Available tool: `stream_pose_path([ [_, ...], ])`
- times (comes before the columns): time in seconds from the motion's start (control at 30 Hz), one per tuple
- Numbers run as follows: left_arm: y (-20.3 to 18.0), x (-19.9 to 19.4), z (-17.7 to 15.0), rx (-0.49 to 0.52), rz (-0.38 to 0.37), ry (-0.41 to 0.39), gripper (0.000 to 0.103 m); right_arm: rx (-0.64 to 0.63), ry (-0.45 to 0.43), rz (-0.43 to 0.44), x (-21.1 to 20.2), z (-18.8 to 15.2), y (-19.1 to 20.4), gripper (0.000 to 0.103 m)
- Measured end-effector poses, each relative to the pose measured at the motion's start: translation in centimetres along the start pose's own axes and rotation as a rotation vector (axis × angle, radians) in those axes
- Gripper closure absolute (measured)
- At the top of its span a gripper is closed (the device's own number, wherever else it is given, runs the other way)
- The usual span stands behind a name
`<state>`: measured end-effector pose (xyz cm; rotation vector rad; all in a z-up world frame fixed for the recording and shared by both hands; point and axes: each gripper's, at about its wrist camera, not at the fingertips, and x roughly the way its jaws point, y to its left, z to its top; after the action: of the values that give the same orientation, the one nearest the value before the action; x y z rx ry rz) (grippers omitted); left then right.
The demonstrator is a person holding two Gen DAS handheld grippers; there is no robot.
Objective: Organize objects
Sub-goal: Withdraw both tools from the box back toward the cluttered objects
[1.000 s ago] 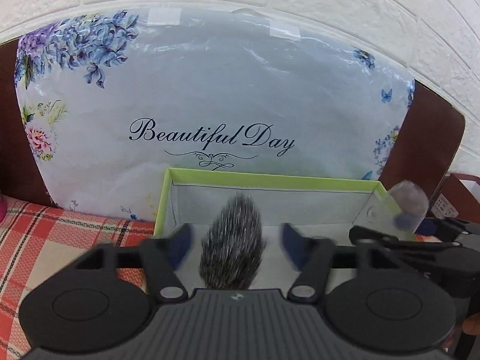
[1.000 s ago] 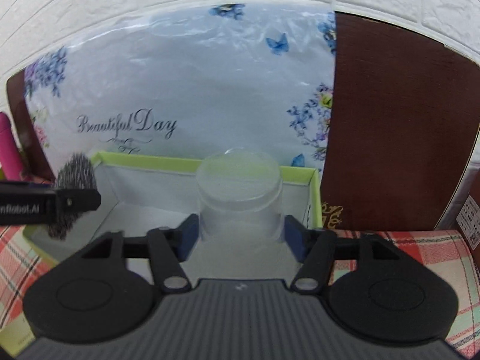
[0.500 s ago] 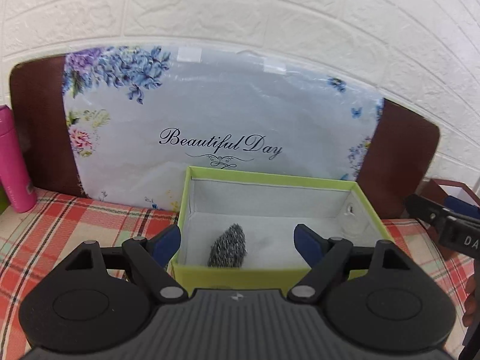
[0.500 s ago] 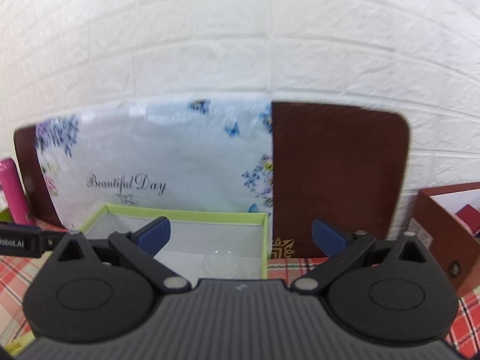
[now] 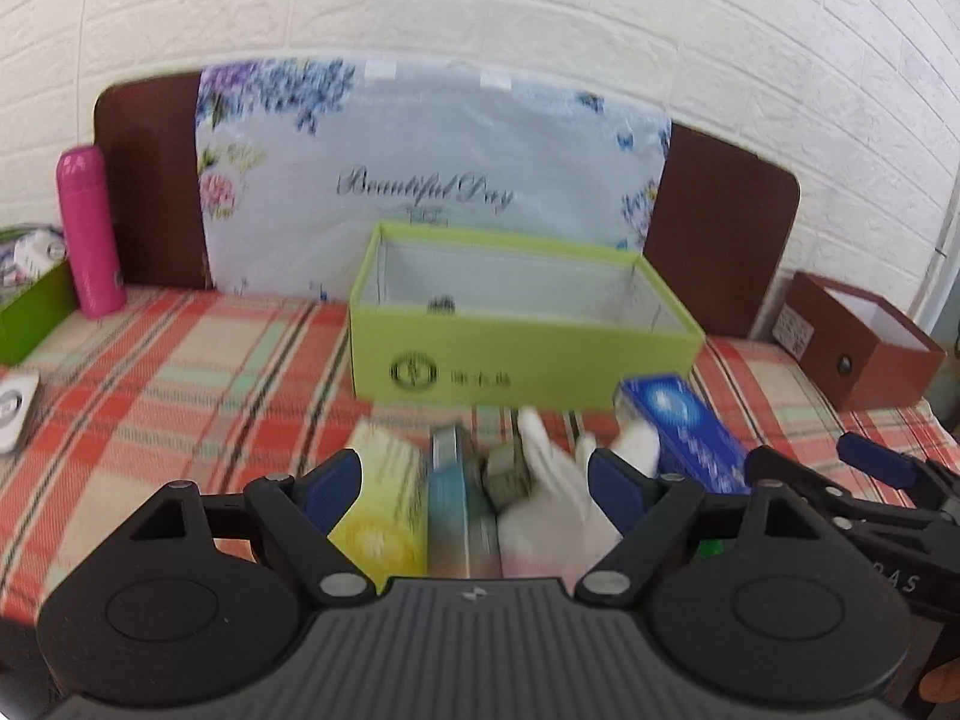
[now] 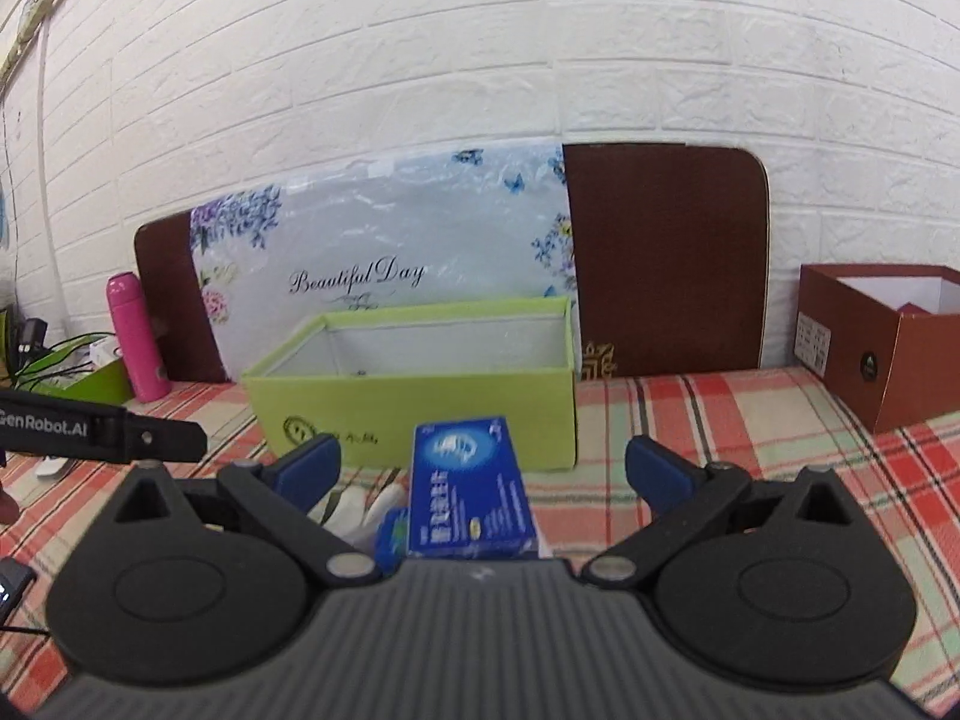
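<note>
Both tongs, left (image 5: 474, 477) and right (image 6: 480, 462), gape empty over crowded boxes; a hasty grab could snag the white glove (image 5: 552, 504)

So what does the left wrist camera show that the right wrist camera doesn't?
Left wrist only: a yellow box and a teal box lying between the open left gripper fingers, and a dark fuzzy object inside the green box.

Right wrist only: the brown box's whole front, and cables at far left.

Both: green box, blue box, white glove, pink bottle, floral board, and the open right gripper, holding nothing.
</note>
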<state>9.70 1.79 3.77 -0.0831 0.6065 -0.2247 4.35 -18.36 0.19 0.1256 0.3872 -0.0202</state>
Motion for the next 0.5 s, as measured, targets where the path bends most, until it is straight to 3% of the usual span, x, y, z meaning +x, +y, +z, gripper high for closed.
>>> stream_pose_path([
  [0.3,0.7,-2.2,-5.0,-0.028,-0.023,0.054,0.017,0.020,0.099,0.032,-2.3,-5.1,0.3,0.000],
  [0.5,2.1,-3.0,-7.5,-0.031,0.003,0.088,0.017,0.019,0.166,0.043,-2.5,-7.8,0.6,0.000],
])
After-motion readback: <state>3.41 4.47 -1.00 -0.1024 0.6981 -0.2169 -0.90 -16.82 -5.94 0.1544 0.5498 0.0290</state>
